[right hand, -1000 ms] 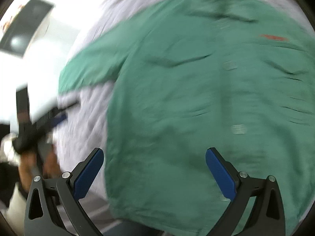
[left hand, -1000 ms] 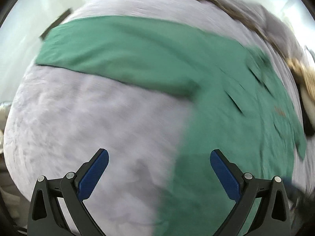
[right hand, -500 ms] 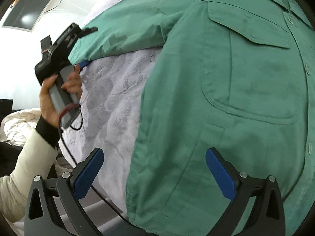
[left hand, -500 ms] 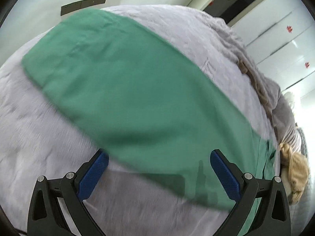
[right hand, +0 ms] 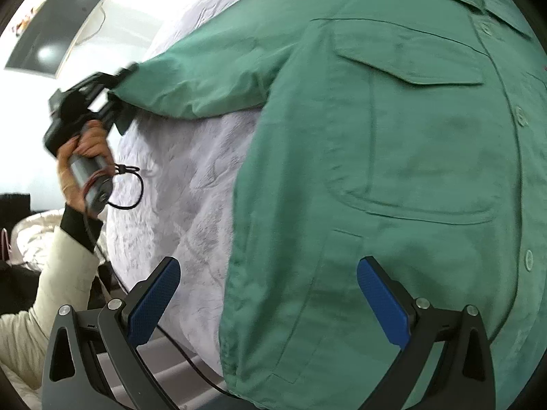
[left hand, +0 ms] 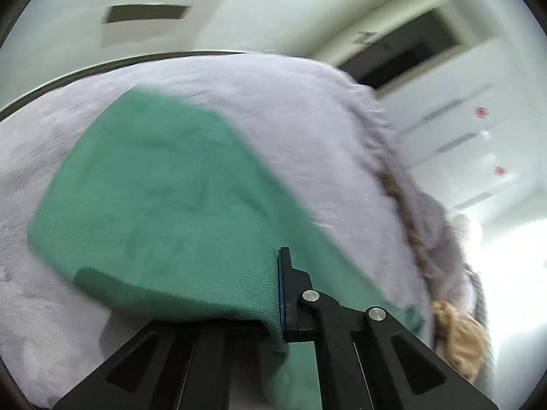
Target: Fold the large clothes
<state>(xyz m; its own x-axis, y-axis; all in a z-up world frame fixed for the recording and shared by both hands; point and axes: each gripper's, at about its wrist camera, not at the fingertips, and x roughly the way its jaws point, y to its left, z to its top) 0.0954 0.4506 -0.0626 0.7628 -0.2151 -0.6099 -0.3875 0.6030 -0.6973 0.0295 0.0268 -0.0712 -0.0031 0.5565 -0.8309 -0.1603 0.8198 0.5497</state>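
A green button-up shirt point(right hand: 410, 136) lies front up on a lilac plush bed cover point(right hand: 191, 177), chest pocket and collar showing. One sleeve point(left hand: 164, 205) stretches away from the body. My left gripper point(left hand: 278, 290) is shut on that sleeve's end, and the cloth drapes over and hides its left finger. The right wrist view shows the same left gripper point(right hand: 114, 97), held by a hand point(right hand: 85, 150), pinching the cuff at the bed's edge. My right gripper point(right hand: 266, 273) is open over the shirt's side seam near the hem, its pads clear of the cloth.
A bunched grey blanket point(left hand: 434, 232) and a tan plush thing point(left hand: 458, 338) lie along the bed's far right side. White wardrobe doors point(left hand: 461, 119) stand behind. A dark screen point(right hand: 58, 24) hangs on the wall, and white bedding point(right hand: 30, 235) lies left of the bed.
My left gripper travelled along the sleeve to its end and its jaws closed on the cloth. The sleeve end now hangs raised off the cover. The right gripper moved a little over the shirt.
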